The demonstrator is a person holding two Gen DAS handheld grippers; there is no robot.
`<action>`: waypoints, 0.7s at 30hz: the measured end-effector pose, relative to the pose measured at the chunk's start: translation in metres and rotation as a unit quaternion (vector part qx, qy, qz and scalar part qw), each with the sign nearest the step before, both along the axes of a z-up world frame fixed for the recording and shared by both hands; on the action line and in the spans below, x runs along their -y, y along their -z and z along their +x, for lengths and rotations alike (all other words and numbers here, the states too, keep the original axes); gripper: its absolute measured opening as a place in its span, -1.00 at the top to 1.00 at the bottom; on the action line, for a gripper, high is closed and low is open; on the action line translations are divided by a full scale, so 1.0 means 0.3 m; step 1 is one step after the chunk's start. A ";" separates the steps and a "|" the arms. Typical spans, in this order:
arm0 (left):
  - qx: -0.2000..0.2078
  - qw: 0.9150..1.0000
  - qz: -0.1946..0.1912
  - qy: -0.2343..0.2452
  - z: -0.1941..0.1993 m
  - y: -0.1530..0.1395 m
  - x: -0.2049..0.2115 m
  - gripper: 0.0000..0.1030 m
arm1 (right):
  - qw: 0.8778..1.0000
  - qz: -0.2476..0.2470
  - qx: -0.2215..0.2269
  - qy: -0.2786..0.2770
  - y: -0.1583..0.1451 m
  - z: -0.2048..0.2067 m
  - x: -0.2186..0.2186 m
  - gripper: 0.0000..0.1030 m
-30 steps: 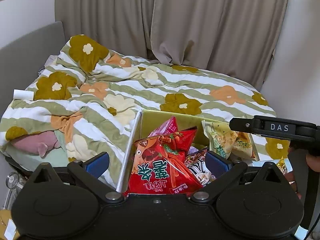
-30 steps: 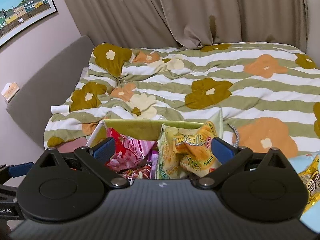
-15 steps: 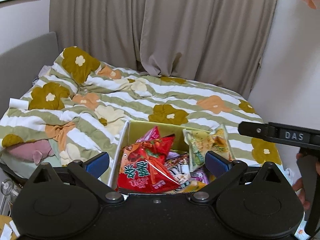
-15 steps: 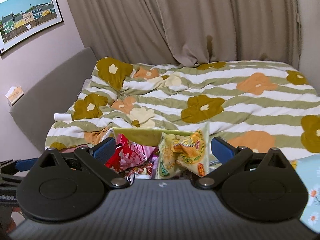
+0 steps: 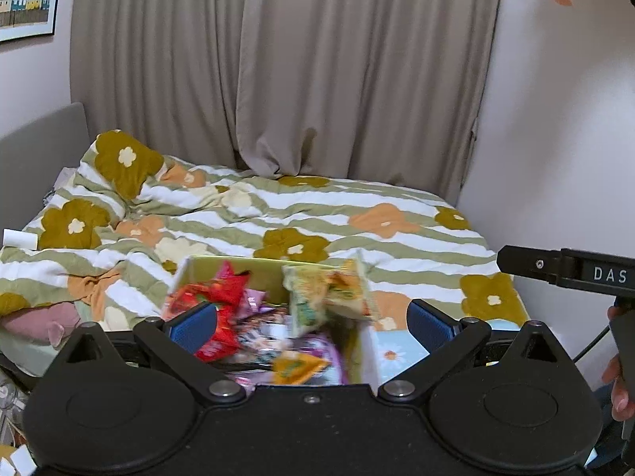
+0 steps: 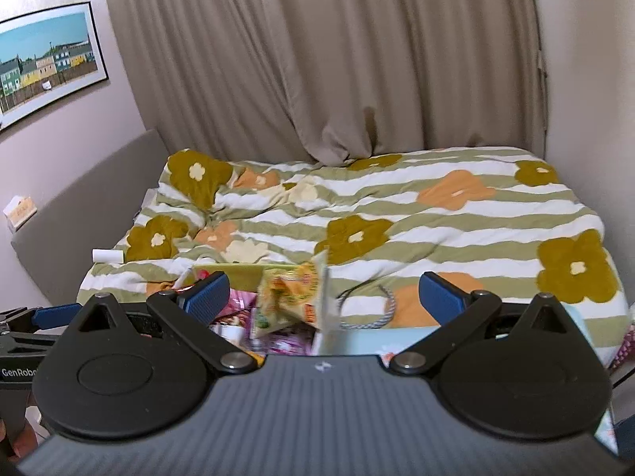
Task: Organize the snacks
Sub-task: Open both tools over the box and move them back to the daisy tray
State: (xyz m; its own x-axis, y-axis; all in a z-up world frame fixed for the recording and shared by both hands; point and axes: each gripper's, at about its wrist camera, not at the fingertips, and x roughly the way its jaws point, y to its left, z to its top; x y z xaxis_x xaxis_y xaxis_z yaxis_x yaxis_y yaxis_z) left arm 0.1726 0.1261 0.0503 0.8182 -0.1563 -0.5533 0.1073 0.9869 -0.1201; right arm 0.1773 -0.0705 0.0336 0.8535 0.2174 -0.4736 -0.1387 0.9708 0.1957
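Ahead of both my grippers hangs the beige curtain (image 5: 317,71), covering the far wall. Below it, and nearer to me, spreads the striped floral duvet (image 6: 416,214), rumpled toward my left. On the wall to my left hangs a framed picture of coloured houses (image 6: 43,63).

The yellow-green snack box (image 5: 254,267) sits on the duvet just beyond my left gripper's fingertips, its far wall upright and its near part hidden behind the gripper body. It is heaped with packets, blurred in both views. A red snack bag (image 5: 216,301) lies at the box's left side, partly behind my left finger pad. A green and orange snack bag (image 5: 327,297) stands tilted at the box's right side, rising above the rim. From my right gripper the same bag (image 6: 289,297) shows left of centre, between the pads but nearer the left one, touching neither. Smaller pink and purple packets (image 5: 293,347) fill the middle of the box; I cannot read them.

My left gripper (image 5: 311,323) is spread wide, blue pads well apart, and grips nothing. My right gripper (image 6: 323,295) is likewise spread wide with nothing between its pads. Just beyond it, toward the right pad, a thin braided cord (image 6: 371,309) lies looped on the duvet. Far off to my left, a small white roll (image 6: 108,256) rests at the duvet's edge.
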 end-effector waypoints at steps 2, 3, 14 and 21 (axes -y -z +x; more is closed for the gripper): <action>0.002 1.000 -0.005 -0.003 -0.025 -0.004 0.060 -1.00 | 1.000 0.000 0.001 -0.002 0.001 -0.022 0.063 -1.00; 0.002 1.000 -0.007 -0.004 -0.038 -0.005 0.095 -1.00 | 1.000 -0.001 0.002 -0.004 0.001 -0.033 0.102 -1.00; -0.010 0.999 0.004 -0.039 -0.156 0.017 0.461 -1.00 | 0.999 -0.013 -0.003 -0.052 0.025 -0.093 0.448 -1.00; -0.040 0.998 0.013 -0.043 -0.167 0.122 0.626 -1.00 | 0.996 -0.021 -0.029 -0.085 0.099 -0.045 0.570 -1.00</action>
